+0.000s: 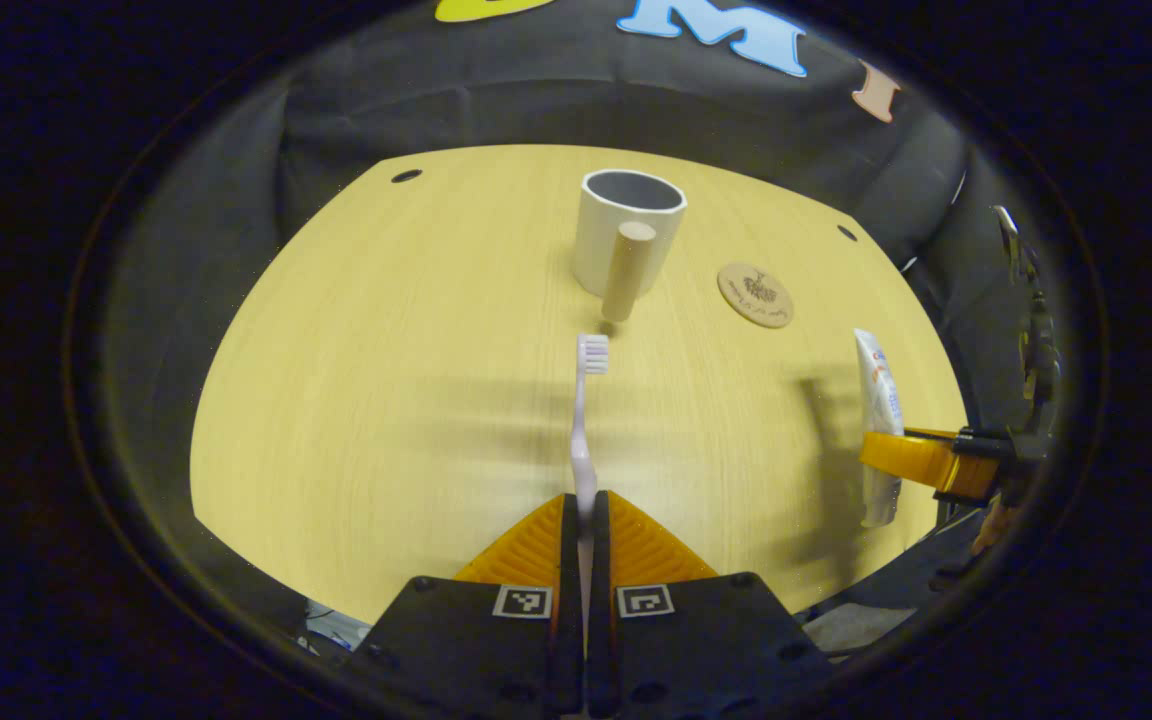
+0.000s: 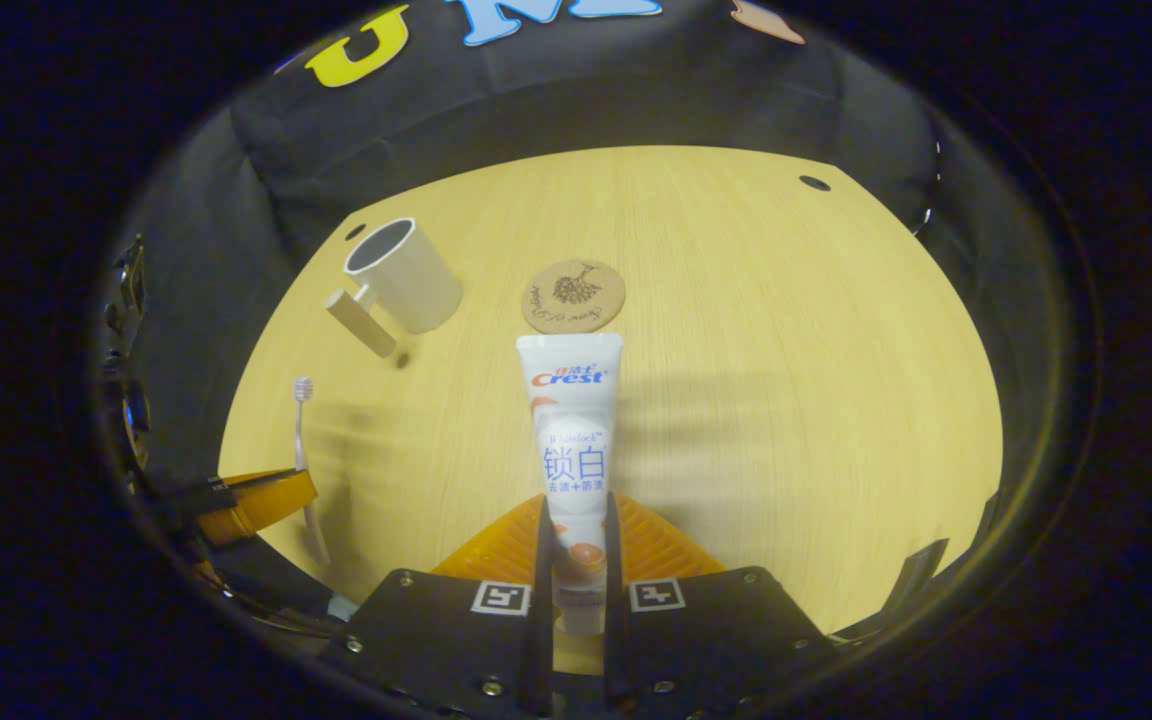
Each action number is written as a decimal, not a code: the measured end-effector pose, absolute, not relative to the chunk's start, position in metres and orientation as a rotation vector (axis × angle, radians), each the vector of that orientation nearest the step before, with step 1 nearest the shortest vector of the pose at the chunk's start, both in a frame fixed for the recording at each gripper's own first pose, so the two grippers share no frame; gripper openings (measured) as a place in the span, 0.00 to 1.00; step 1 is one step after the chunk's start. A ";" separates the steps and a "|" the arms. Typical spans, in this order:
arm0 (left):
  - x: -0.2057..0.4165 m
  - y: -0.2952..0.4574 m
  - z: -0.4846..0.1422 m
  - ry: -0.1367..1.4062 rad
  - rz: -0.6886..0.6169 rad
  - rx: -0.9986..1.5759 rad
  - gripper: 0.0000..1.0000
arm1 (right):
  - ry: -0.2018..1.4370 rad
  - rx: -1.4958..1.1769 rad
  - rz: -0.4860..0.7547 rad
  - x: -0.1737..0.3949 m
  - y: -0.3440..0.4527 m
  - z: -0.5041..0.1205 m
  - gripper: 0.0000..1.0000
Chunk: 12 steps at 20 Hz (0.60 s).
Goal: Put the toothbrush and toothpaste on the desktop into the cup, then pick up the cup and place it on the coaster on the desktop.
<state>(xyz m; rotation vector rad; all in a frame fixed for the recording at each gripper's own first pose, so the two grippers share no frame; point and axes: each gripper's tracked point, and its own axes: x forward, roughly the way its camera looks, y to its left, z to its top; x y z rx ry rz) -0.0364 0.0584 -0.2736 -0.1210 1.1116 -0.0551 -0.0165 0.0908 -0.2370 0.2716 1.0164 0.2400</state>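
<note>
Wood-grain bench (image 1: 386,400). Left gripper (image 1: 584,515) clamps the toothbrush (image 1: 584,420), bristles toward the cup (image 1: 626,235) ahead. Right gripper (image 2: 576,540) pinches the toothpaste (image 2: 571,420), lifted off the bench; coaster (image 2: 573,296) just beyond, cup ahead-left.

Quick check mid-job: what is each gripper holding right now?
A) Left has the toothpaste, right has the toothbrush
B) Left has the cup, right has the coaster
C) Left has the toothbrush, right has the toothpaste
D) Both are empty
C: the left gripper is closed on the toothbrush, and the right gripper clamps the toothpaste.
</note>
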 end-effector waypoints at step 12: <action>0.031 0.083 -0.208 0.809 -0.019 -0.206 0.09 | 0.725 0.313 0.301 0.024 0.109 -0.166 0.21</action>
